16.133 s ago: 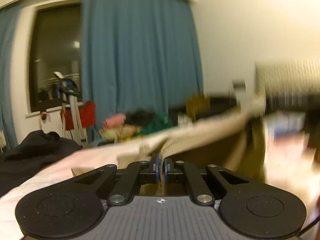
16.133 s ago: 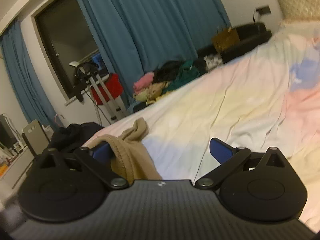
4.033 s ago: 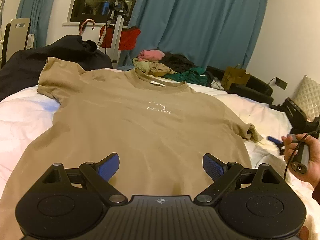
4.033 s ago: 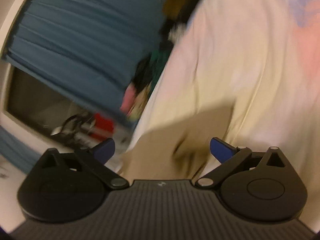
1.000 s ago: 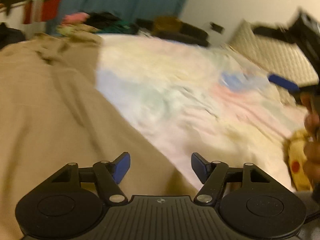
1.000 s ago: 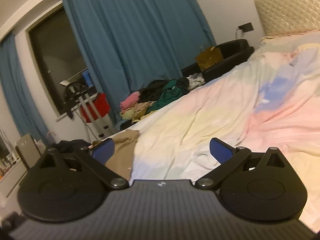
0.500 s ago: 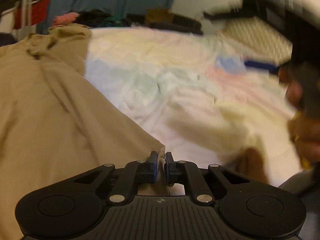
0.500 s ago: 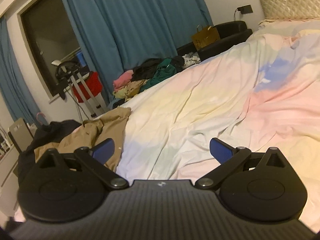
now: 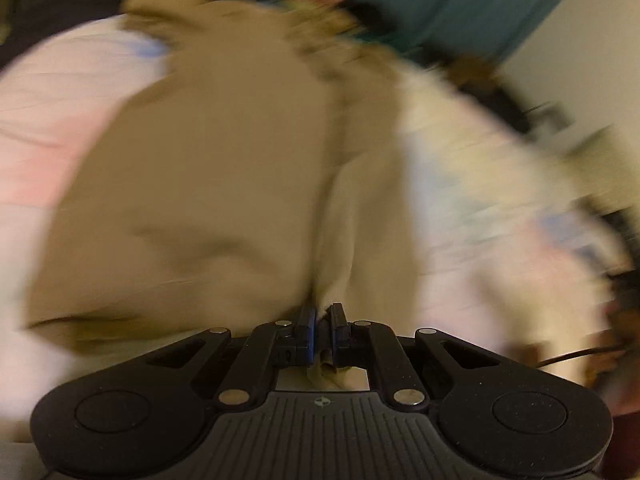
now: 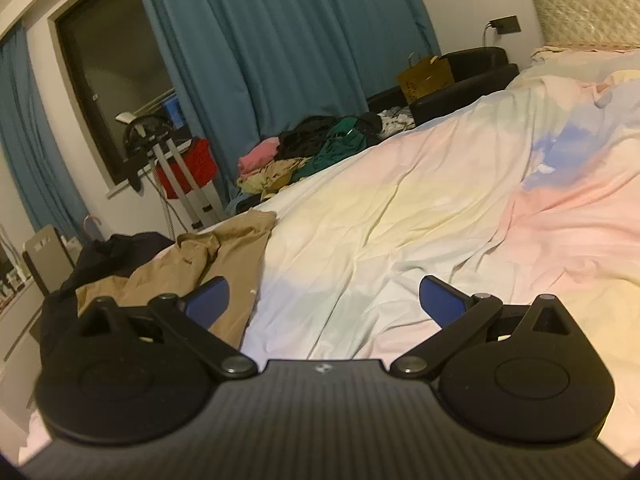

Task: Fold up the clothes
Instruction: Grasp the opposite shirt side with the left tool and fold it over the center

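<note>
Since a second ago the left hand-held gripper [image 9: 321, 316] has gone from spread jaws over the tan T-shirt [image 9: 208, 184] to jaws that have just been closing and are now pressed together on a thin bunch of its cloth, and the shirt's right side has been swept across its body into a loose lengthwise fold. That view is heavily smeared, so whether the pinch is on the hem corner or a little way in from it cannot be told. The shirt lies on the bed [image 10: 400, 216], on the pastel sheet, with a heap of other clothes [image 10: 308, 152] at the far edge. The right hand-held gripper [image 10: 322, 300] stands spread and empty above bare sheet, well apart from the shirt's crumpled shoulder end. As a judgement, the shirt is light, limp jersey: it will sag and drag wherever it is unsupported, slide easily over the sheet, and crease rather than hold a line. Hems, side seams and shoulder seams look like the best places to pinch, since doubled cloth slips less, and a second hold near the collar should keep the fold straight.
</note>
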`<action>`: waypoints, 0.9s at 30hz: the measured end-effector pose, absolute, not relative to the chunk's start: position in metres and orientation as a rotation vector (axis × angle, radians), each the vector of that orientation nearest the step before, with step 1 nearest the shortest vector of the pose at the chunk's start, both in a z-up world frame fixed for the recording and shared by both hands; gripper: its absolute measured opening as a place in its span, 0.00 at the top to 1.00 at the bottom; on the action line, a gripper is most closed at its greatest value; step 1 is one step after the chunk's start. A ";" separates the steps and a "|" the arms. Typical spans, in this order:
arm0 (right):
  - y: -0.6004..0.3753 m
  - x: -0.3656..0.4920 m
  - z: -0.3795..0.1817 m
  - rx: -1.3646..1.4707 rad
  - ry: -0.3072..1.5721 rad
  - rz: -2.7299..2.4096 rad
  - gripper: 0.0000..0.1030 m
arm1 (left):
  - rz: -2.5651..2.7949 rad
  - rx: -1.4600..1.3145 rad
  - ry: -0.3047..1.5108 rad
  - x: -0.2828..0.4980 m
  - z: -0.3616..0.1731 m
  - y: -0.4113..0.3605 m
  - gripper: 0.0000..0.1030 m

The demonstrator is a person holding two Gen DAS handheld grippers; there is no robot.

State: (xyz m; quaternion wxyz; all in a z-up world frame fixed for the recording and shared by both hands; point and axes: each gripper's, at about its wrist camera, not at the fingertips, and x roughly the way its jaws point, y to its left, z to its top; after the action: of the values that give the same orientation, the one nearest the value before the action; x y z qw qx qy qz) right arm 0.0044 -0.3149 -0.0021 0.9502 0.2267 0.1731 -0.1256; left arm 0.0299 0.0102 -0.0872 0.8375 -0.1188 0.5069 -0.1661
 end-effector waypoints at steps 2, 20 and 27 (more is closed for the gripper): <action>-0.310 0.006 -0.002 0.442 0.362 -0.246 0.00 | -0.351 -0.268 1.113 0.034 -0.093 0.014 0.91; -0.303 0.013 -0.008 0.420 0.414 -0.232 0.00 | -0.605 0.235 0.864 -0.021 -0.081 -0.112 0.36; -0.303 0.016 -0.011 0.413 0.432 -0.246 0.00 | -0.556 0.363 0.978 -0.009 -0.116 -0.143 0.54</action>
State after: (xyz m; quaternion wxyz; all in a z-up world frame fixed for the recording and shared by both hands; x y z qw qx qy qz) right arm 0.0162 -0.3031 -0.0109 0.9482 0.2030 0.2122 -0.1209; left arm -0.0086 -0.1430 -0.1156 0.8304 0.1710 0.4610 -0.2621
